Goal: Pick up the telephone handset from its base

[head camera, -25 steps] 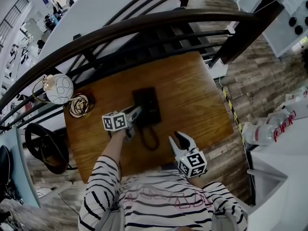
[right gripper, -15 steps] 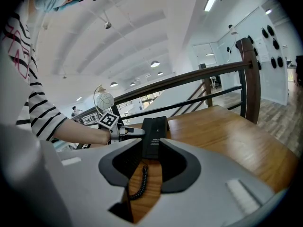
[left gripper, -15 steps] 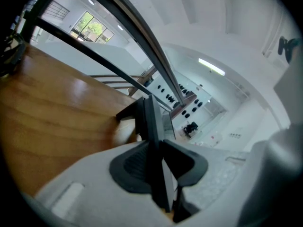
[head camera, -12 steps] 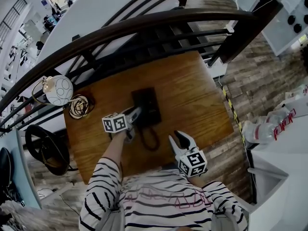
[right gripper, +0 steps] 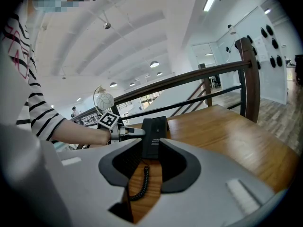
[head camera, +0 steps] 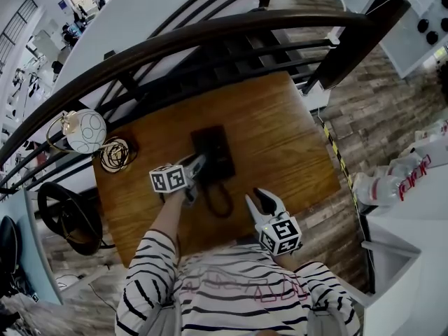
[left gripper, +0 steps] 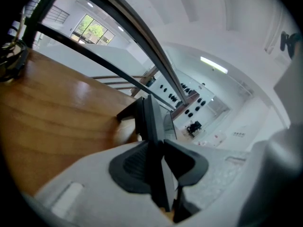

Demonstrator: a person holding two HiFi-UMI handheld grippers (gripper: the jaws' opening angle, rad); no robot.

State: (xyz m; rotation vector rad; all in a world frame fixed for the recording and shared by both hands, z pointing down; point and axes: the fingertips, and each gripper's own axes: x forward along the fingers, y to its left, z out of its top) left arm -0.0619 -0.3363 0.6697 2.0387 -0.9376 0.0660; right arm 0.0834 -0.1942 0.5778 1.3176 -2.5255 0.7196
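Observation:
A black telephone (head camera: 215,151) lies in the middle of the wooden table (head camera: 280,138), and its coiled cord (head camera: 221,199) loops toward me. My left gripper (head camera: 197,165) reaches in from the left and is shut on the handset (left gripper: 151,126), a thin black slab between the pads. Those jaws have just eased slightly wider, with the handset still between them. In the right gripper view the telephone (right gripper: 154,136) looks whole, with the left gripper (right gripper: 135,132) at its side. My right gripper (head camera: 260,203) hovers open and empty near the table's front edge.
A white globe lamp (head camera: 85,129) and a gold wire object (head camera: 115,153) stand at the table's left end. A dark curved railing (head camera: 210,37) runs behind the table. Wood floor and white furniture (head camera: 409,180) lie to the right.

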